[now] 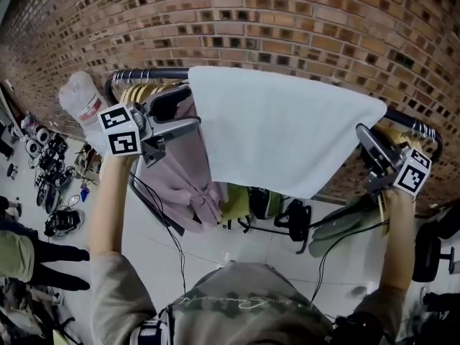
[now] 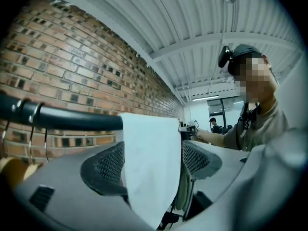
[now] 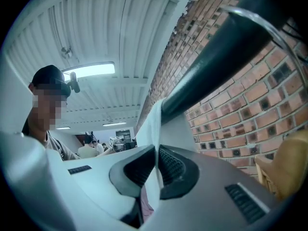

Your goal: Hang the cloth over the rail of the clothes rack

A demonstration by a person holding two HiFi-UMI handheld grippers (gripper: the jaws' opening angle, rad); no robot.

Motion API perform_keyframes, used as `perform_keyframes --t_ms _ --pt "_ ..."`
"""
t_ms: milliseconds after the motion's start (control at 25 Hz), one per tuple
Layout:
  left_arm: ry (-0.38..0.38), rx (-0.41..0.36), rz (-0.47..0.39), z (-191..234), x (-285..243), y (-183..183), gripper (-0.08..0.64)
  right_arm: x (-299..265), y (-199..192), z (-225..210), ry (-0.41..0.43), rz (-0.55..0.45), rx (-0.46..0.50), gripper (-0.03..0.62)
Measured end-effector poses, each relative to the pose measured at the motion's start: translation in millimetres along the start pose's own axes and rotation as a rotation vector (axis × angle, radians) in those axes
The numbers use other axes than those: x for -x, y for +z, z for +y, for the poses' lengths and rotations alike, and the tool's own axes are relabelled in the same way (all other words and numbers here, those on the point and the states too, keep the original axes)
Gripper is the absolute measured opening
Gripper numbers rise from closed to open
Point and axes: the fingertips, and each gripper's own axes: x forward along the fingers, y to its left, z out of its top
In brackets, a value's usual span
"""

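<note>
Left tool (image 2: 153, 162): jaws spread wide, with the near edge of the white cloth (image 1: 280, 131) hanging down between the two pads. The pads do not seem to press on it, so I judge this side let go, or about to be. The tool sits just below the dark rail (image 1: 151, 73), beside a pink garment (image 1: 192, 182) hanging on the same rail. Moving right, the cloth lies draped over the rail as a broad sheet. Its top fold rests on the bar and its front flap hangs free, fairly smooth, the lower edge slanting a little. How much hangs down the back, toward the brick wall (image 1: 302, 27), cannot be seen from here. Right tool (image 3: 156, 170): jaws pressed nearly together, pinching a thin edge of the cloth just under the rail at the sheet's right end. Judgement: the hanging itself looks done, since the cloth is over the rail and bearing on it. What remains is to free the right-hand pinch, draw both tools clear without dragging the sheet along, and perhaps even out the hem.
</note>
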Motion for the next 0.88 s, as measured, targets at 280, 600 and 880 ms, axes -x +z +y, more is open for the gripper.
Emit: perform_keyframes --t_ms 280,600,880 --pt "-0.001 0.103 -0.032 23.5 -19.8 -10.9 0.393 1.3 -3.6 1.2 -0.008 0.02 -0.001 0.021" --pt "-0.07 0.176 -0.079 28.0 -19.3 -9.3 0.342 1.6 -4.5 0.2 -0.017 0.025 -0.003 0.021" --pt "-0.071 0.179 -0.1 31.2 -20.3 -8.9 0.028 -0.4 -6.2 4.0 -0.017 0.053 0.009 0.021"
